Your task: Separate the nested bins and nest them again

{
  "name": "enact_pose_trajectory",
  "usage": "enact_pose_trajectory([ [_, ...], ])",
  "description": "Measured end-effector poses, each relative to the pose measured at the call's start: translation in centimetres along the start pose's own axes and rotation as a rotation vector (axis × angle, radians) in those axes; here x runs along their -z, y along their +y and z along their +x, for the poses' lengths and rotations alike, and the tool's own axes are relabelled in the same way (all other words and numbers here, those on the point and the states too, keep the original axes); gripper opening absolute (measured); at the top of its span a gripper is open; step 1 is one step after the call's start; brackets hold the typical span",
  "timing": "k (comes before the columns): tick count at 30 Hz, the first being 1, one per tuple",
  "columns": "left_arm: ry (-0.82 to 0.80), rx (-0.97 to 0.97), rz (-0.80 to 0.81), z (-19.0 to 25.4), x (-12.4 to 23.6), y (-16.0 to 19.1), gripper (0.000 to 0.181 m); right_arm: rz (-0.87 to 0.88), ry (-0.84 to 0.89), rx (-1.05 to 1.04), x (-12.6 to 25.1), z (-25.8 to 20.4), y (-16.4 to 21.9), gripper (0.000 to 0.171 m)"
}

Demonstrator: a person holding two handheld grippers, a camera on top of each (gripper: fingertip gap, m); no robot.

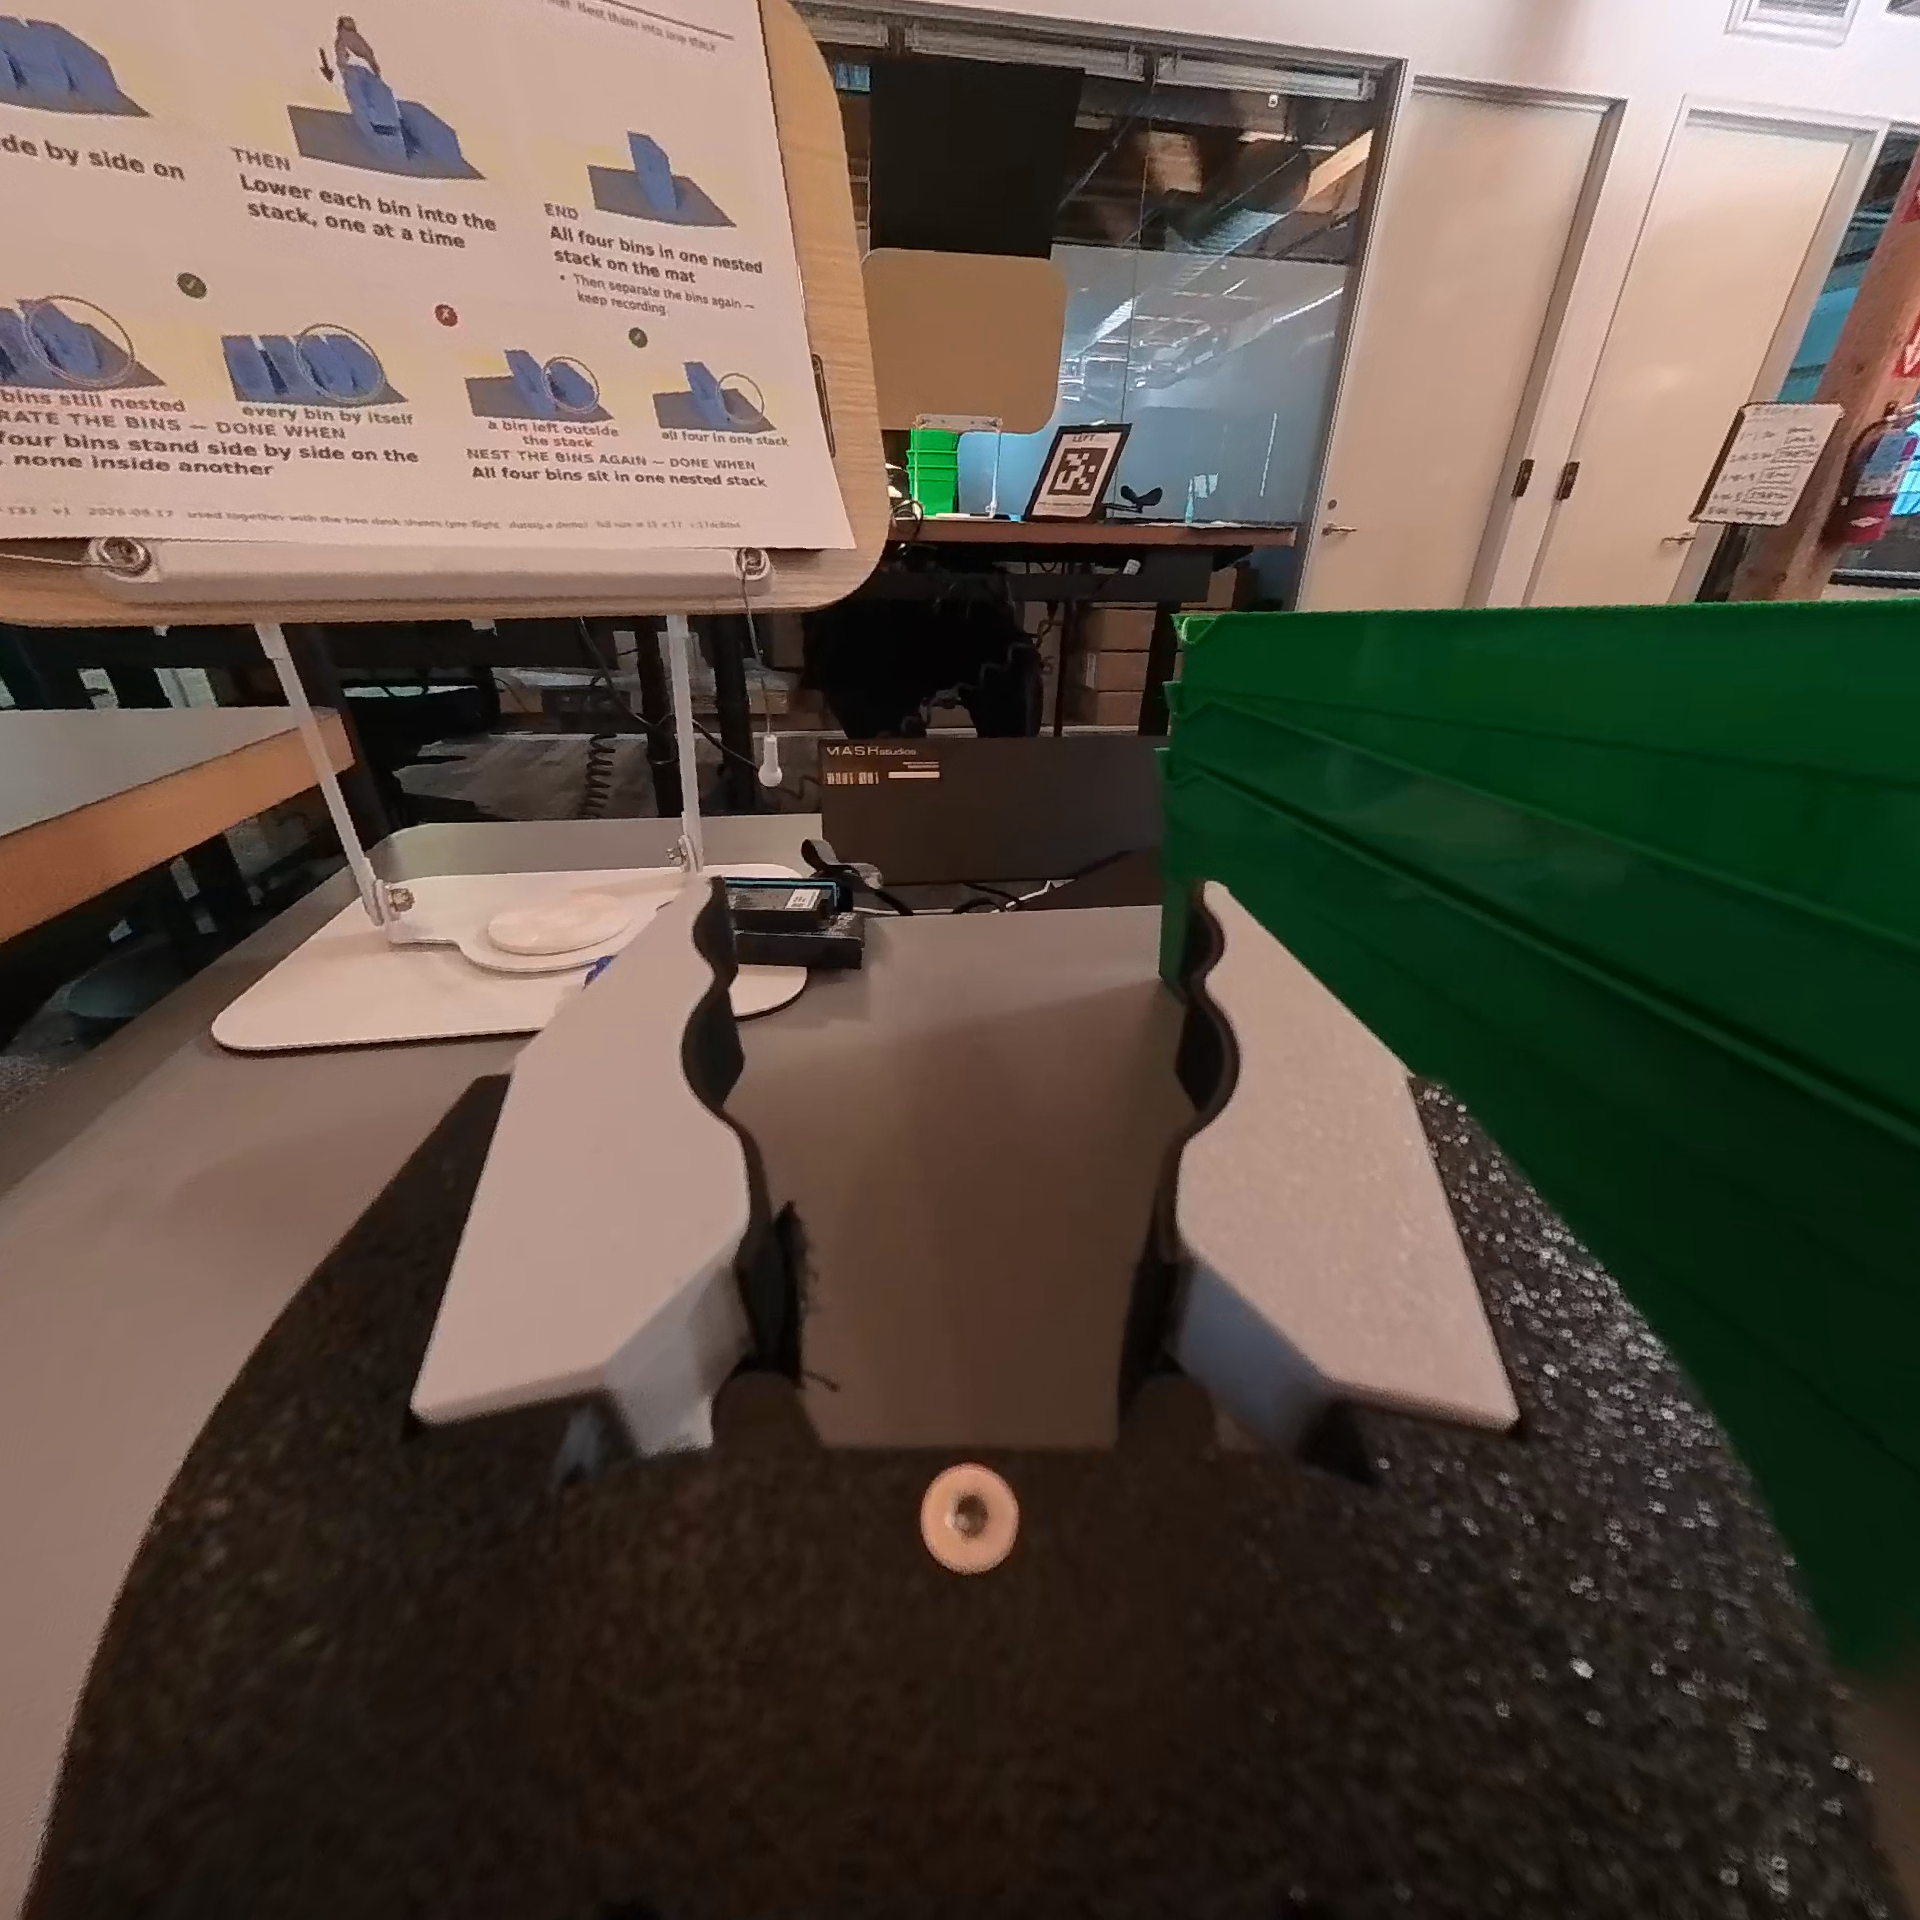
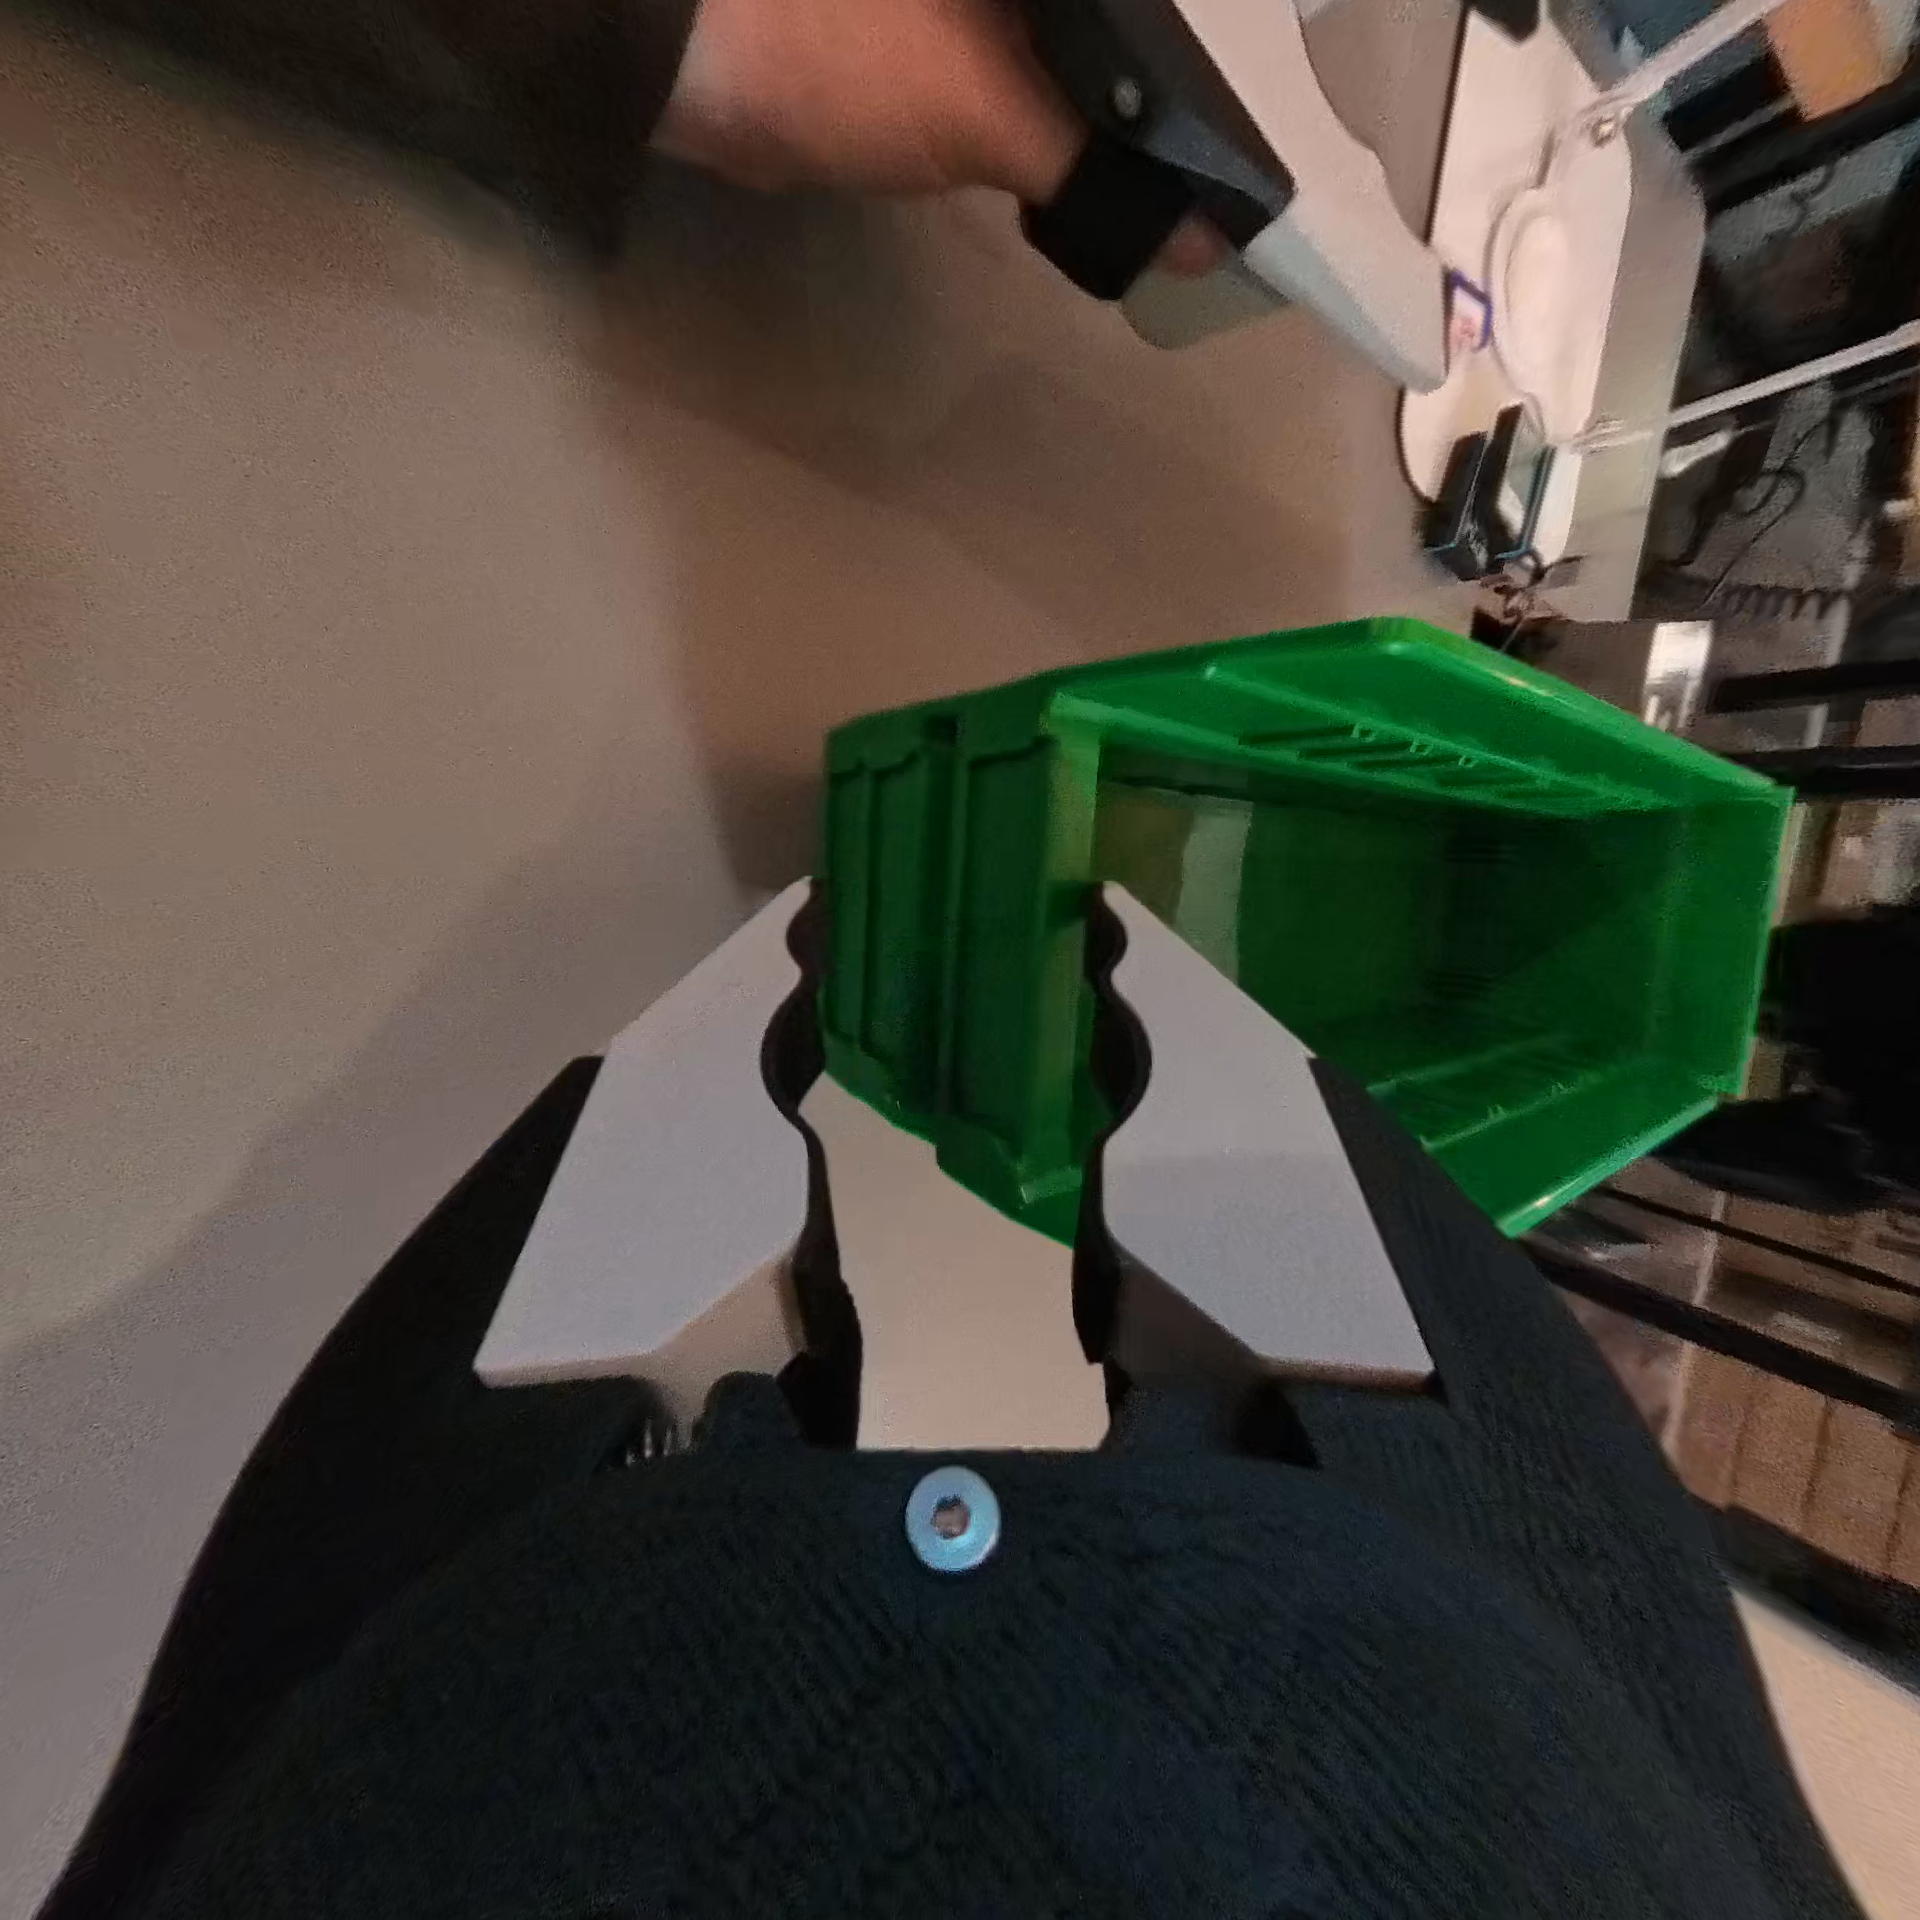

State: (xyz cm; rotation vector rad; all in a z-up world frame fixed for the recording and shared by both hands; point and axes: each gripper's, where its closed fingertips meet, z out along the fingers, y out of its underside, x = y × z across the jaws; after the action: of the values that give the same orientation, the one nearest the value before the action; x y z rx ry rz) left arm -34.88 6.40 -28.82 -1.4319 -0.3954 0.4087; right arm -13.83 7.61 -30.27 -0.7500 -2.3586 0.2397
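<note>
A nested stack of green bins fills the right side of the left wrist view, its several rims layered one above another. My left gripper is open and empty just left of the stack, over the grey table, with its right finger close to the stack's corner. In the right wrist view my right gripper is shut on the ribbed end of the green bins, whose open inside faces the camera. The left gripper, held by a hand, shows at the top of that view.
An instruction sheet on a board stands on a white base plate at the far left of the table. A small black device lies beyond my left fingers. A black box sits behind. The table edge runs behind them.
</note>
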Motion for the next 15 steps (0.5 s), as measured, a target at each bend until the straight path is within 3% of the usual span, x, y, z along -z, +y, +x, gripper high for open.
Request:
enact_pose_trajectory([
  [3,0.001,-0.001,0.0,0.0,0.0,0.0,0.083,-0.036,0.08,0.048,-0.2,1.3,0.2,0.03],
  [15,0.005,-0.004,0.001,0.1,0.0,-0.1,0.083,-0.065,0.08,0.04,-0.7,1.3,0.1,0.025],
])
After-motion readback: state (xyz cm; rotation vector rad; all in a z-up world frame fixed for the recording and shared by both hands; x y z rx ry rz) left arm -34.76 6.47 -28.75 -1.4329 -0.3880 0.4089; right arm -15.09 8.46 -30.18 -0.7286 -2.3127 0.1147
